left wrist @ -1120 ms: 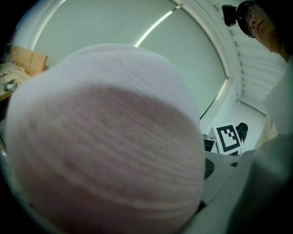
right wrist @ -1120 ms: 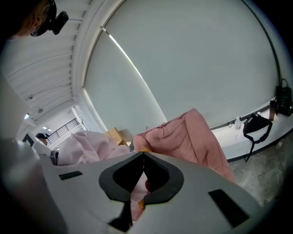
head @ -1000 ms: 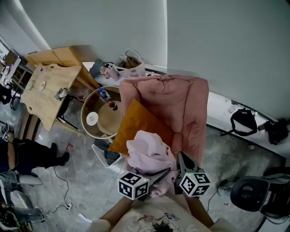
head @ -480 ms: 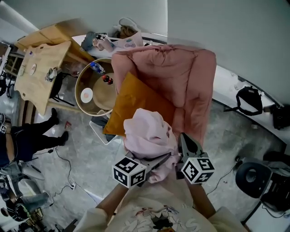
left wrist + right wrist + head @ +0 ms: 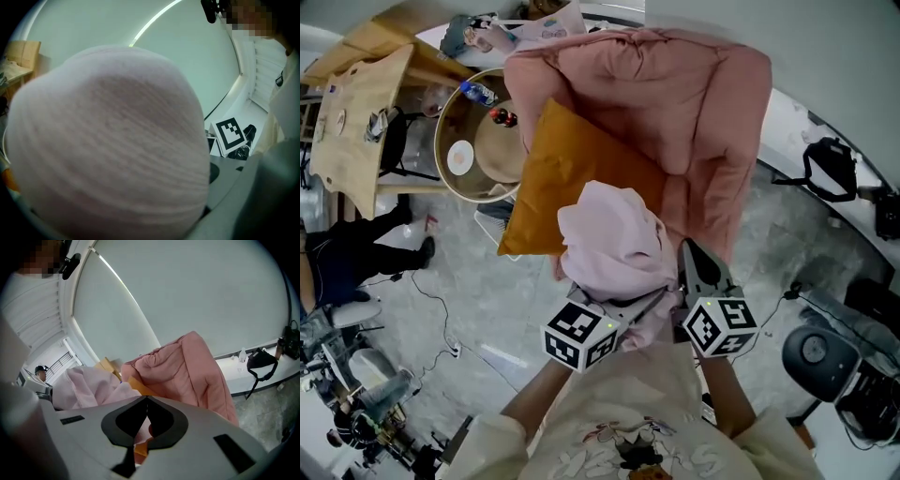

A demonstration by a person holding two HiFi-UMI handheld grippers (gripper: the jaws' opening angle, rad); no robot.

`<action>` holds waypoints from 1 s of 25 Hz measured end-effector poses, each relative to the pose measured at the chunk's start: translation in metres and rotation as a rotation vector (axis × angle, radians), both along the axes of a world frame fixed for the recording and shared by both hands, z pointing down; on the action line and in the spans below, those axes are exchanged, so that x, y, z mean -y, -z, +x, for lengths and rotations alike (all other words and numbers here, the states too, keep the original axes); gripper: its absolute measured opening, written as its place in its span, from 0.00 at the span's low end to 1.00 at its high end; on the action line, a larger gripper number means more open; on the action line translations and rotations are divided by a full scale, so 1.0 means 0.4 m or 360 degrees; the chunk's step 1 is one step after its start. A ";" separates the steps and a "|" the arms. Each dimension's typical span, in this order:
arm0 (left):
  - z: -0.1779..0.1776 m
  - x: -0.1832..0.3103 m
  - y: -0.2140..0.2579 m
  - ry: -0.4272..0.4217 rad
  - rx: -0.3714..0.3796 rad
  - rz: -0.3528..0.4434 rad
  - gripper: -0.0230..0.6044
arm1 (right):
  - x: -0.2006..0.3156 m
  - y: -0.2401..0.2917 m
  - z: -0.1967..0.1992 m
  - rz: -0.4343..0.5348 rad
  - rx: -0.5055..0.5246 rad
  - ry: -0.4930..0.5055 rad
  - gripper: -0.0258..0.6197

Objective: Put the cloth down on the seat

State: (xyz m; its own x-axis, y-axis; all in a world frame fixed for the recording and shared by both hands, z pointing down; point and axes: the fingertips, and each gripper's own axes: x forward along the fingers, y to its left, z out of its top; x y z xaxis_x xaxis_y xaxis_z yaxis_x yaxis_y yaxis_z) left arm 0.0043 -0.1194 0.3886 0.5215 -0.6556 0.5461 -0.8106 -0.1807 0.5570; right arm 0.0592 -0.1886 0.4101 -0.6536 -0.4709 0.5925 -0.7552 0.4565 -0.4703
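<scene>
Left gripper fingers are clamped on the bunched cloth, chair seat just ahead underneath. Right gripper fingers pinched shut, empty, alongside.

Nothing legible: no words or numbers, only black-and-white square markers (patterns, not letters) on the left cube and right cube

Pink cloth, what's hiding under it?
The orange cushion pokes out on one side and the pink armchair on the other. The seat right beneath the pink cloth is covered, so I can't see it.
</scene>
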 end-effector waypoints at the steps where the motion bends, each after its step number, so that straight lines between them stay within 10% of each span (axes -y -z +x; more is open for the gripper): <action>1: 0.000 0.005 -0.010 -0.0002 -0.0002 -0.0013 0.66 | 0.004 -0.011 0.002 -0.0014 -0.0012 -0.0007 0.07; 25: -0.037 0.104 -0.332 -0.0113 0.0044 -0.0090 0.66 | 0.077 -0.304 -0.026 -0.0075 -0.0059 -0.0090 0.07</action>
